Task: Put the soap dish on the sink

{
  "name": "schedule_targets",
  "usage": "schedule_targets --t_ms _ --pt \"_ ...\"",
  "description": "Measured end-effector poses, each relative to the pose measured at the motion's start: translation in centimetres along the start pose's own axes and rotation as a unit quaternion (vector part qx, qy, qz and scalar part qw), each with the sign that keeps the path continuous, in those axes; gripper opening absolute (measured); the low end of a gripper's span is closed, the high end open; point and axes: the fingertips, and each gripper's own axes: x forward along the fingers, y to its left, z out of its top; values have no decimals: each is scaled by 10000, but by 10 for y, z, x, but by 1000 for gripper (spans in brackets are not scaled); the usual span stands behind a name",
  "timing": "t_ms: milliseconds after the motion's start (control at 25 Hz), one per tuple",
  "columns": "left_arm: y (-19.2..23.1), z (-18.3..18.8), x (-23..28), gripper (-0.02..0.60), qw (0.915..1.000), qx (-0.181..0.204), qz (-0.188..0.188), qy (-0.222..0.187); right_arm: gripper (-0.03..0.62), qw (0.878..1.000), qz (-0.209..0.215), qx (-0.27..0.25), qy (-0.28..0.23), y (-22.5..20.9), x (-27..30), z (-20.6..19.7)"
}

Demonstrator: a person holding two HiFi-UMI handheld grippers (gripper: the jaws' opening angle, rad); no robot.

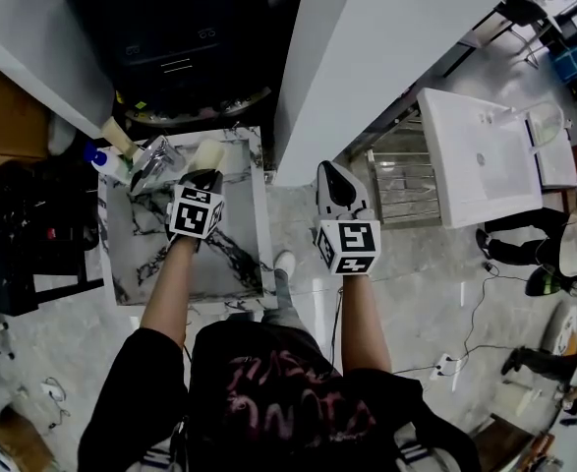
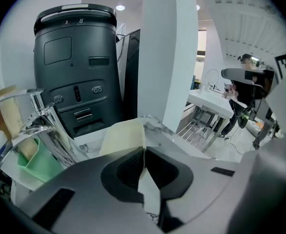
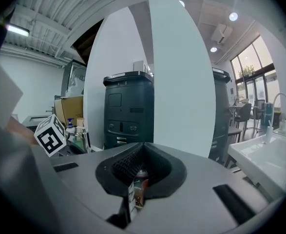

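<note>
Left claw (image 2: 143, 152) pinched on soap dish (image 2: 123, 136) rim at sink (image 1: 136, 254) far edge; right claw (image 3: 142, 160) closed, empty.

It looked like a test lab or workshop hall. A marble sink (image 1: 131, 259) stood as a freestanding mock-up, and a white basin (image 1: 470, 155) sat on a bare metal rack (image 1: 401, 180). Cables (image 1: 480, 308) trailed over the tiled floor (image 1: 406, 264). A corrugated ceiling (image 3: 40, 16) with strip lights hung above a cardboard box (image 3: 70, 106) and a dark machine cabinet (image 3: 128, 106).
</note>
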Motion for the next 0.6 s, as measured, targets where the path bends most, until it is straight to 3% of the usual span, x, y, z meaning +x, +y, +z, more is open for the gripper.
schedule_targets --t_ms 320,600 --pt "2 -21 29 28 9990 -70 -70 428 12 9997 -45 -18 220 -14 5 -14" --pt "1 -25 42 28 9987 -1 -73 505 12 9993 -123 -19 339 -25 9 -21"
